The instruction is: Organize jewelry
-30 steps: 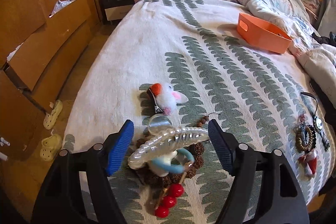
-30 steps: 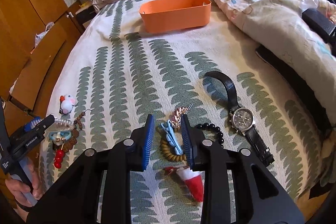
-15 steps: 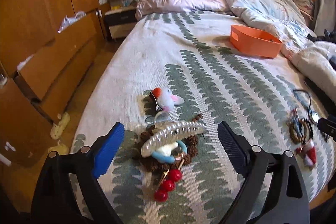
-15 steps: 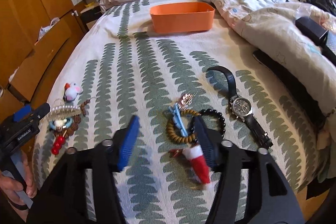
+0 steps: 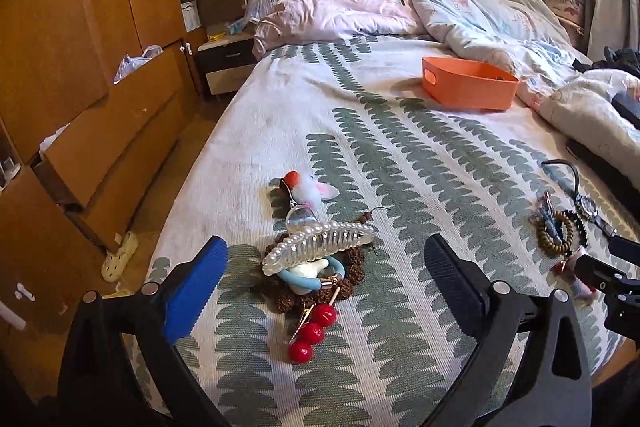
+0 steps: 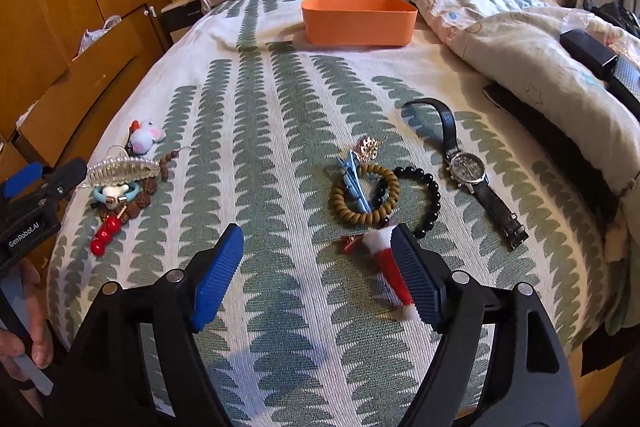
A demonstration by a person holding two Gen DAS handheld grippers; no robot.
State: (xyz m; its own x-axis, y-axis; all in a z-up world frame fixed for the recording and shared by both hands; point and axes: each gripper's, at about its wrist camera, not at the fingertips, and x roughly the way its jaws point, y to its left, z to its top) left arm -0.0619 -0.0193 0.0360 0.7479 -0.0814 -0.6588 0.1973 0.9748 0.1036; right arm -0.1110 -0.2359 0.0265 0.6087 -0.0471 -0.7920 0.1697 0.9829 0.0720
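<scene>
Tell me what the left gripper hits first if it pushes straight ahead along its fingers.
Most likely the pearl hair claw, sitting on top of the little jewelry pile centred ahead of the open left gripper. Depth is uncertain in this fisheye view.

Only one legible text: "GenRobot.AI", white letters on the black body of the left hand-held gripper, seen at the left edge of the right wrist view, just left of the pearl clip. Watch dial markings too small to read. Nothing else readable.
</scene>
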